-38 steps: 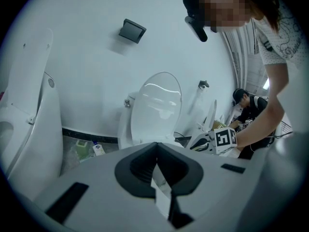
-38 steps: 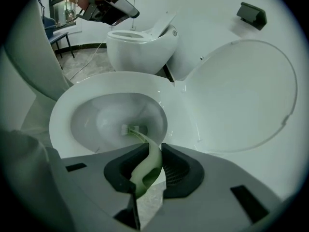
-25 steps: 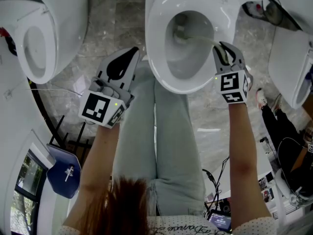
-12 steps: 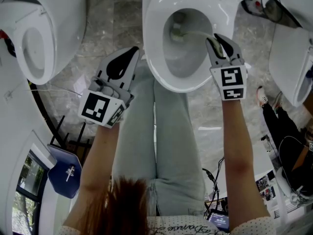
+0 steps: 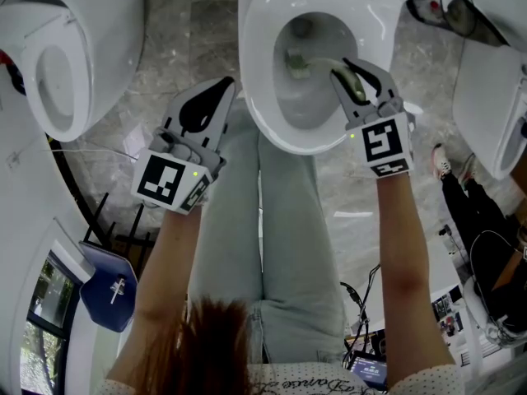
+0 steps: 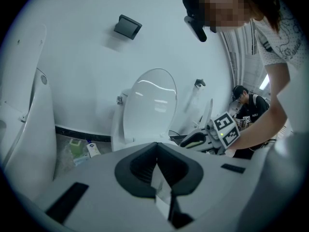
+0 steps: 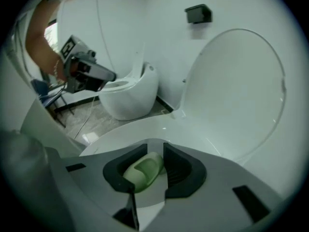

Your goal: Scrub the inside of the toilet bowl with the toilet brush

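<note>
Green toilet brush [image 5: 317, 62], gripped by right claw [image 5: 352, 71], moved left in bowl [image 5: 272, 130]; left claw [image 5: 216, 97] closed.

Left tongs [image 5: 219, 90]: jaws pressed together with nothing between them, held at the person's left side, tips pointing forward. Right tongs [image 5: 350, 68]: jaws clamped on the brush handle [image 7: 143, 169], reached further forward than the left tongs, tips angled toward the left. Left forearm [image 5: 165, 257] and right forearm [image 5: 403, 245] are bare and extended. Both marker cubes face upward.
</note>
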`<state>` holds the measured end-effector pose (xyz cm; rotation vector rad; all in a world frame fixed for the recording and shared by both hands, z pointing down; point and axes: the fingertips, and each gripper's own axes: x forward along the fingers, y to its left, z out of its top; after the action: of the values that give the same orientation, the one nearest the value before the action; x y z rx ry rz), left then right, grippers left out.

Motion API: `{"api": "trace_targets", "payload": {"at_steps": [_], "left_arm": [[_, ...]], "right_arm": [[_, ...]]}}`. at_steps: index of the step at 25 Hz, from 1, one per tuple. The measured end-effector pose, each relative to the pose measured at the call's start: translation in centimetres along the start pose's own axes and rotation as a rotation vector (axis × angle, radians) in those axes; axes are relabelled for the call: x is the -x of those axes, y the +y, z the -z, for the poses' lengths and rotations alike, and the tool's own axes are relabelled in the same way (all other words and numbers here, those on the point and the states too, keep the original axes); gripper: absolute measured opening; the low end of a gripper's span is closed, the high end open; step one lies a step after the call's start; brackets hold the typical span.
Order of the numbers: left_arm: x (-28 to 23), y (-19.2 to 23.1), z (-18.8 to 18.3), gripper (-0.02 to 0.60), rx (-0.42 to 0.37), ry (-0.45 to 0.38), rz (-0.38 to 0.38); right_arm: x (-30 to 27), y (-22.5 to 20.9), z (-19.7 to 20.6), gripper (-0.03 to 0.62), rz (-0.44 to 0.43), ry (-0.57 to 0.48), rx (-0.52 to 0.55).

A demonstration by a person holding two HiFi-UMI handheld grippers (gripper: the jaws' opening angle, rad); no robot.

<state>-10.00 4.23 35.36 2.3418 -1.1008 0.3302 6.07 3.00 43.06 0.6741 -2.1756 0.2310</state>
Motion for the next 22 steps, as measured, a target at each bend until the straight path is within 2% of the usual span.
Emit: {"api": "trace_targets", "payload": {"at_steps": [3,7,17,22], "left_arm": [[-0.1,0.0,0.0,0.003,0.002,-0.001,0.002],[-0.1,-0.1,0.0,0.003,0.003,-0.001,0.002],[0.0,0.3,0.2,0.003,0.001,0.005,-0.011],[-0.2,0.1,0.3,0.003,0.000,0.012,-0.007]], "right_arm": [[-0.1,3.1,-0.4,0.110,-0.080,0.025,0.175],[-0.2,5.6,-0.8,0.112,-0.128,0.042,0.310],[0.8,10.8,-0.2,0.115,-0.242,0.036,0.560],[0.6,11.6,0.1,0.117,-0.244,0.028,0.580]]}}
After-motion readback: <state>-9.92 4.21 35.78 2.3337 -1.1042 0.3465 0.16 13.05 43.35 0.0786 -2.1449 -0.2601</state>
